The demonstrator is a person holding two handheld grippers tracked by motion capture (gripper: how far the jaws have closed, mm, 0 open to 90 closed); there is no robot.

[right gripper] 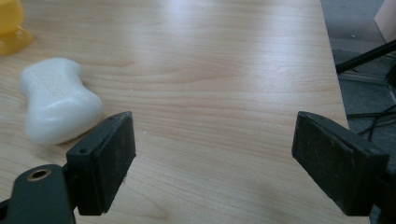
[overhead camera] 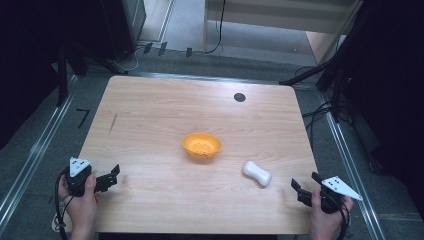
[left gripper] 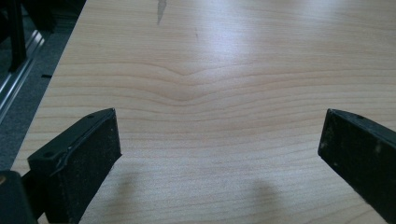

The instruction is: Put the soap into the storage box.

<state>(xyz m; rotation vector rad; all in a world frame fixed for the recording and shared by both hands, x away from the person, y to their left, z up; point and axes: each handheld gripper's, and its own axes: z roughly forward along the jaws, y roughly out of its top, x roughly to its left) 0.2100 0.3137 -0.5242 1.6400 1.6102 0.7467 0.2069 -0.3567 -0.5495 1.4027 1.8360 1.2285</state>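
An orange bowl [overhead camera: 201, 145] stands near the middle of the wooden table [overhead camera: 165, 110]. To its right lies a white, waisted, soap-like block [overhead camera: 257, 173], which also appears at the left of the right gripper view [right gripper: 56, 107], with the bowl's edge [right gripper: 10, 25] in the top left corner. My left gripper [overhead camera: 114, 176] rests at the table's front left, open, with bare wood between its jaws [left gripper: 219, 135]. My right gripper [overhead camera: 305, 183] is at the front right, open and empty [right gripper: 215, 140], just right of the white block.
A small dark round disc [overhead camera: 239, 97] is set in the table near the far edge. Cables and black stands [overhead camera: 320, 75] lie on the floor beyond the right edge. A metal rail [overhead camera: 30, 160] runs along the left side.
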